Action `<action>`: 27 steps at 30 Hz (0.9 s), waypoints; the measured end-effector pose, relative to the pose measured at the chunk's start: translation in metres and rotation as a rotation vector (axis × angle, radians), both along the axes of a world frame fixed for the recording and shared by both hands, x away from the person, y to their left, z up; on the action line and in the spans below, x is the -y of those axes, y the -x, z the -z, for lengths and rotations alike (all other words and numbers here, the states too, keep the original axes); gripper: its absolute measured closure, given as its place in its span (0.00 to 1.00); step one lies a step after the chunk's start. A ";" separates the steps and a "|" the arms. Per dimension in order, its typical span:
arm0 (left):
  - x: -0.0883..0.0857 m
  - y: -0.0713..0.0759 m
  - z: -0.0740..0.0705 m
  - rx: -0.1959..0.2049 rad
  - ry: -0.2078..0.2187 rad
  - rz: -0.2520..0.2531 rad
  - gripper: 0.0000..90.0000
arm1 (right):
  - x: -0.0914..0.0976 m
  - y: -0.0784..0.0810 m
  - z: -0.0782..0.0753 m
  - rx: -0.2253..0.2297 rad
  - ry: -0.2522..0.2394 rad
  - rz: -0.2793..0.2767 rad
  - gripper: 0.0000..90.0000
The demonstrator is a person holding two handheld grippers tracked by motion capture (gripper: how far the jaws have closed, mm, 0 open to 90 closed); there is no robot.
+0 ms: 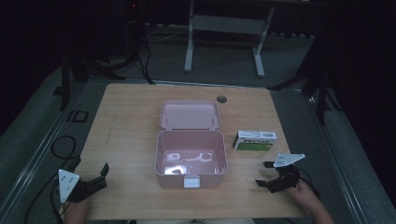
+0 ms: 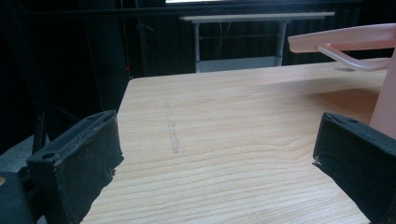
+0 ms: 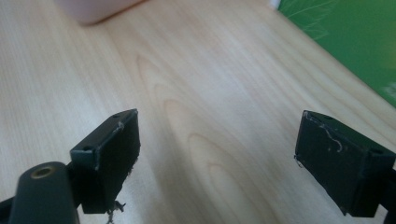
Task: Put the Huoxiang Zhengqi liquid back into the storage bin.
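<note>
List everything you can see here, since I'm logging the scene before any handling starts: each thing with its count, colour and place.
storage box: one, pink, table centre, lid open and tilted back
carton: one, green and white, right of the box
table: one, light wood, under everything
frame: one, white, on the floor beyond the table
left gripper: one, black, near left corner, open
right gripper: one, black, near right, below the carton, open

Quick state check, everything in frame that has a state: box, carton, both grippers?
pink box: open, lid tipped back, nothing inside
green and white carton: closed, lying flat right of the box
left gripper: open, holding nothing
right gripper: open, holding nothing, near the carton
</note>
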State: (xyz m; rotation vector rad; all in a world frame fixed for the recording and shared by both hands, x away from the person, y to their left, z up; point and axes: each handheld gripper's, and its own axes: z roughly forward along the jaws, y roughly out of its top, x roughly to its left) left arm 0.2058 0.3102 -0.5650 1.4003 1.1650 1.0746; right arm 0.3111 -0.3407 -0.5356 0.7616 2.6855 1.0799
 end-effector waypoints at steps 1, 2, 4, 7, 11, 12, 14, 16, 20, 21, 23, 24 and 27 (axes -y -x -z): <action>0.000 0.000 0.000 -0.001 0.000 0.000 0.01 | -0.003 0.000 0.000 0.008 0.023 -0.011 0.15; 0.000 0.000 0.000 0.000 0.000 0.000 0.01 | -0.005 0.000 -0.001 0.002 0.042 -0.027 0.15; 0.000 0.000 0.000 -0.001 -0.003 0.002 0.01 | -0.009 -0.003 -0.004 -0.018 0.101 -0.052 0.15; 0.000 0.000 0.000 0.001 -0.005 0.006 0.01 | -0.013 -0.005 -0.007 -0.026 0.149 -0.068 0.15; 0.000 0.001 0.000 0.003 -0.001 0.006 0.01 | -0.015 -0.006 -0.009 -0.037 0.179 -0.093 0.15; 0.000 0.000 0.000 0.002 -0.002 0.007 0.01 | -0.016 -0.006 -0.010 -0.039 0.191 -0.102 0.16; 0.000 0.000 0.000 0.001 -0.003 0.007 0.01 | -0.020 -0.008 -0.014 -0.061 0.251 -0.151 0.16; 0.000 0.000 0.000 0.002 -0.003 0.007 0.01 | -0.022 -0.009 -0.017 -0.056 0.289 -0.177 0.16; 0.000 0.001 0.000 0.001 -0.005 0.009 0.01 | -0.028 -0.011 -0.027 -0.044 0.361 -0.213 0.16; 0.000 0.001 0.000 0.001 -0.003 0.009 0.01 | -0.029 -0.012 -0.028 -0.048 0.378 -0.227 0.16; 0.000 0.001 0.000 0.001 -0.003 0.008 0.01 | -0.032 -0.012 -0.031 -0.063 0.420 -0.251 0.16; 0.000 0.001 0.000 0.001 -0.003 0.009 0.01 | -0.034 -0.013 -0.031 -0.073 0.441 -0.261 0.16; 0.000 0.000 0.000 0.000 -0.001 0.010 0.01 | -0.038 -0.014 -0.034 -0.100 0.500 -0.291 0.16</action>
